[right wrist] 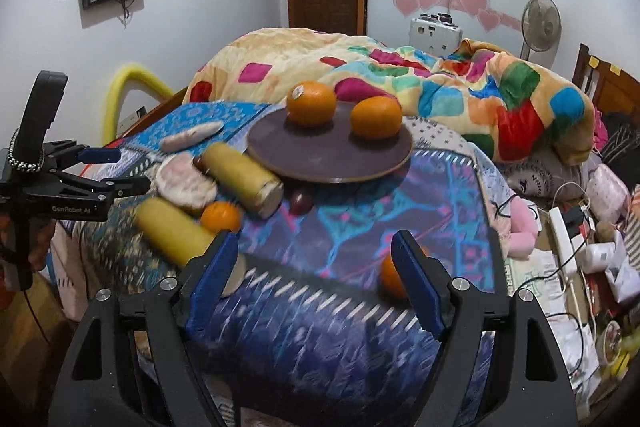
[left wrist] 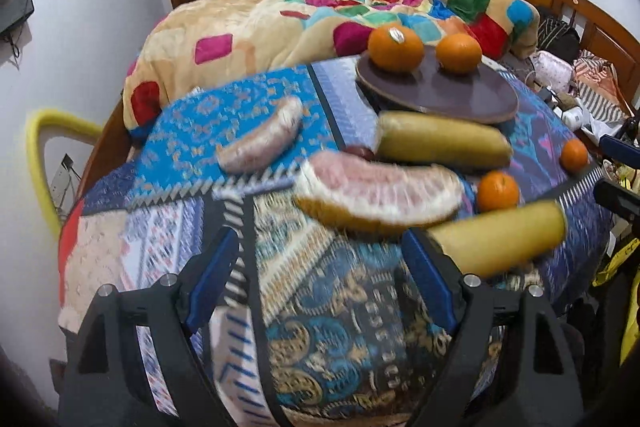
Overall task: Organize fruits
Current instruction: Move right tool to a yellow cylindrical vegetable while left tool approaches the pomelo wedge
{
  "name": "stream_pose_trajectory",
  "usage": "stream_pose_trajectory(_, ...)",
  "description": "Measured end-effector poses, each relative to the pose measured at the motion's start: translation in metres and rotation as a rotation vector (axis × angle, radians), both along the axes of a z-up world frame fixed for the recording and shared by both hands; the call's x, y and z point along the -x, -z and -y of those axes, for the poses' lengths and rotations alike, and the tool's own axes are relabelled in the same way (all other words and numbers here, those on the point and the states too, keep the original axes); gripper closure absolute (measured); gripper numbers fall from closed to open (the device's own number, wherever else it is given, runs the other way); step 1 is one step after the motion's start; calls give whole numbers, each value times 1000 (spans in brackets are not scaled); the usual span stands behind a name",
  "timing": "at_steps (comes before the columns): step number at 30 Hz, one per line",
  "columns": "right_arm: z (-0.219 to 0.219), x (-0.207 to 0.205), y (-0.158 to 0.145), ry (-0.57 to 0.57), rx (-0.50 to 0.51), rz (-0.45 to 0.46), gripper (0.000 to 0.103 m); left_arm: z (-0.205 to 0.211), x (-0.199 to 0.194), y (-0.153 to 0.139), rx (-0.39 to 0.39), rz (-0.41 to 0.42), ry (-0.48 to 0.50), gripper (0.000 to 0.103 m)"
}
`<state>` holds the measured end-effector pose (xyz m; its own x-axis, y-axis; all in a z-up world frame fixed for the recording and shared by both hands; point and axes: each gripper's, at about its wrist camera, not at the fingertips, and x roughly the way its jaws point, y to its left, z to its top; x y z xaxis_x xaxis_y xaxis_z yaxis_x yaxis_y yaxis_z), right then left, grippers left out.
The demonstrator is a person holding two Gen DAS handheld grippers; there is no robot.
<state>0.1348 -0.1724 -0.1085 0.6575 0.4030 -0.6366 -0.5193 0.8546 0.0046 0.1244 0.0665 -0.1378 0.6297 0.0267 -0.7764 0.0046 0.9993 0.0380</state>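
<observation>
Plate (right wrist: 320, 163): dark brown, round, at the far middle of the patterned cloth (right wrist: 360, 203), which lies over a bed.
Oranges on plate: two, side by side; the left orange (right wrist: 311, 103) carries a sticker, the right orange (right wrist: 376, 123) sits just beside it, apart.
Small oranges on cloth: one (right wrist: 221, 217) between the two yellow pieces, another (right wrist: 390, 277) near the right gripper's right finger, partly hidden by it.
Yellow fruit pieces: one (right wrist: 242, 179) lies against the plate's near left edge; the other (right wrist: 172, 231) lies nearer, its end behind the right gripper's left finger.
Pomelo segment (left wrist: 376, 195): pinkish flesh with rind, resting left of the yellow pieces, touching the farther one.
Pale peeled slice (left wrist: 260, 143): alone at the far left of the cloth, well apart from the plate.
Dark red fruit (right wrist: 301, 202): small, just near of the plate's rim.
Left gripper (left wrist: 320, 267): released, jaws spread, nothing between them, over the near cloth.
Right gripper (right wrist: 316, 267): released, jaws spread wide, only cloth between them.
Quilt (right wrist: 400, 75): colourful, heaped on the bed beyond the plate.
</observation>
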Motion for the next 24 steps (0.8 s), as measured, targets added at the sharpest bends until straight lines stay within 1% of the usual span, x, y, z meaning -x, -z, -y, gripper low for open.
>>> stream_pose_trajectory(3,-3,9,7,-4,-9,-5,26,4,8,9,29,-14,10,19)
stream_pose_trajectory(5,-3,13,11,-5,-18,-17,26,9,12,10,24,-8,14,19)
stream_pose_trajectory(8,-6,19,19,-18,2,-23,26,14,18,9,-6,13,-1,19)
stream_pose_trajectory(11,-9,20,27,-20,26,-32,26,18,20,8,8,20,4,19)
stream_pose_trajectory(14,-8,16,31,-8,24,-45,26,29,25,5,26,23,44,19)
stream_pose_trajectory(19,2,8,31,28,-19,-62,26,62,29,3,12,43,126,19)
stream_pose_trajectory(24,7,3,27,61,-12,-44,26,88,23,3,38,54,179,19)
